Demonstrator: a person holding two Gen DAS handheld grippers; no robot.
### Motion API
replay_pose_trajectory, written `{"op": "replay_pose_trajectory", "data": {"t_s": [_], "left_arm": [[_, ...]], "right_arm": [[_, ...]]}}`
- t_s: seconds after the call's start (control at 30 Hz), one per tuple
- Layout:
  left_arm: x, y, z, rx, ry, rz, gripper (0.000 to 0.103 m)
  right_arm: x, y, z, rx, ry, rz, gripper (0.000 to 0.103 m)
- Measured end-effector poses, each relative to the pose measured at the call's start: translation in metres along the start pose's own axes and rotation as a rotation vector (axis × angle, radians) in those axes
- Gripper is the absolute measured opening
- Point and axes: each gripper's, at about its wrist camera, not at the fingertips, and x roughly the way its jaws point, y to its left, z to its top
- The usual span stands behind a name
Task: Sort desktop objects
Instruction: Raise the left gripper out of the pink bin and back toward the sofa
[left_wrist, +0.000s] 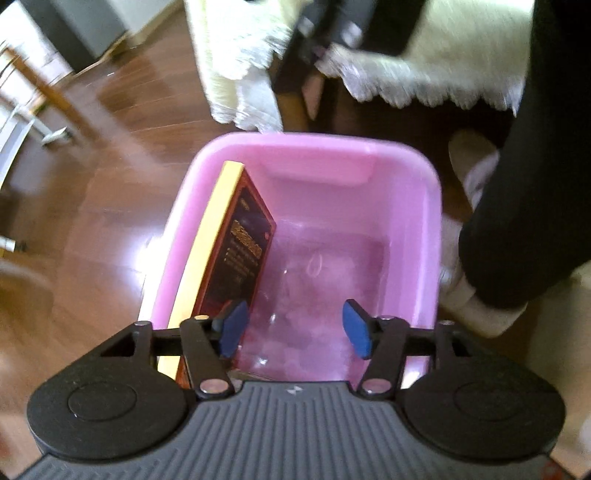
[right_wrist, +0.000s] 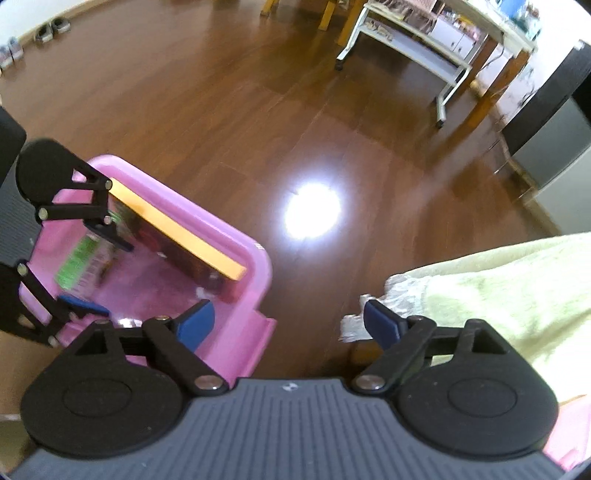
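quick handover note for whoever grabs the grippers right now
Left gripper: open, empty, over the pink plastic bin.
Right gripper: open, empty, over the brown wooden floor between the bin and a pale green fringed cloth.
In the bin: a dark red book with yellow page edges, standing on edge against a side wall; the right view also shows something green and white, blurred.
Done: book binned.
Left: no other desk items in view; look for them.

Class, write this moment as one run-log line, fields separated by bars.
left gripper: open, over pink bin | right gripper: open, empty, over floor | book: standing on edge against bin wall
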Motion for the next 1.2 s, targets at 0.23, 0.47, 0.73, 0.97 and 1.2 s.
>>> {"op": "replay_pose_trajectory", "data": {"t_s": [0.23, 0.47, 0.73, 0.97, 1.2], "left_arm": [[-0.045, -0.001, -0.016, -0.261, -0.077, 0.064, 0.074], [-0.073, -0.015, -0.040, -0.486, -0.083, 0.152, 0.091], [-0.090, -0.022, -0.067, -0.711, -0.072, 0.185, 0.092], [-0.100, -0.025, -0.078, -0.793, -0.075, 0.235, 0.097], [-0.105, -0.023, -0.079, -0.841, -0.097, 0.271, 0.097]], "right_arm": [[-0.032, 0.002, 0.004, 0.220, 0.007, 0.054, 0.097], [-0.036, 0.038, -0.016, 0.406, 0.100, 0.117, 0.101], [-0.031, 0.077, -0.043, 0.527, 0.147, 0.110, 0.101], [-0.034, 0.090, -0.051, 0.545, 0.129, 0.084, 0.102], [-0.035, 0.087, -0.055, 0.590, 0.117, 0.070, 0.102]]}}
